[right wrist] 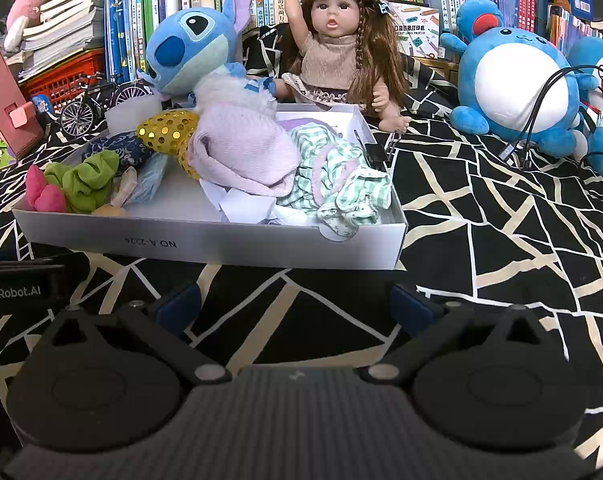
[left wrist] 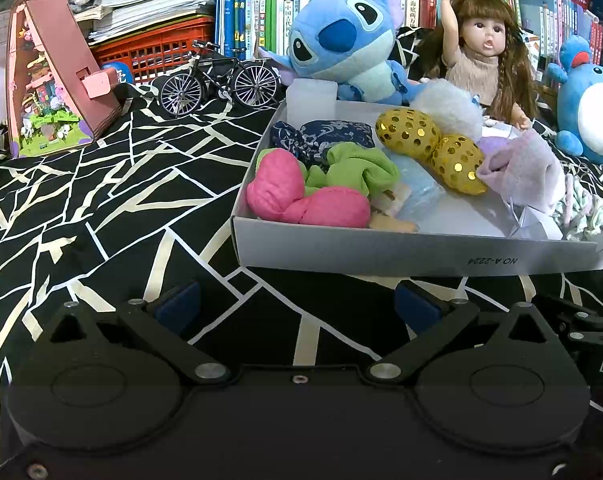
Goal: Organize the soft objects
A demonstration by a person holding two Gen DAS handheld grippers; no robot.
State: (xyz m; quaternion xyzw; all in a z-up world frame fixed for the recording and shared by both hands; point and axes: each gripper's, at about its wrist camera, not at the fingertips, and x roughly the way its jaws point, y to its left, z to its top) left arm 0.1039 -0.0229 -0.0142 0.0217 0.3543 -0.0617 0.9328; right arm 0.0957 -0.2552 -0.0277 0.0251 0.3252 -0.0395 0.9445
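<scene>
Two open tools hover before a shallow box of soft things

The left tool and right tool both hold their blue-padded jaws wide apart and empty, low over the black cloth with cream lines. Just ahead sits the white cardboard box, holding a pink stuffed piece at its near left corner, a green scrunchie, dark blue patterned fabric, a gold sequin pouch, a lilac knit cloth and a green checked garment at the right end. Behind the box stand a blue Stitch plush and a long-haired doll
</scene>
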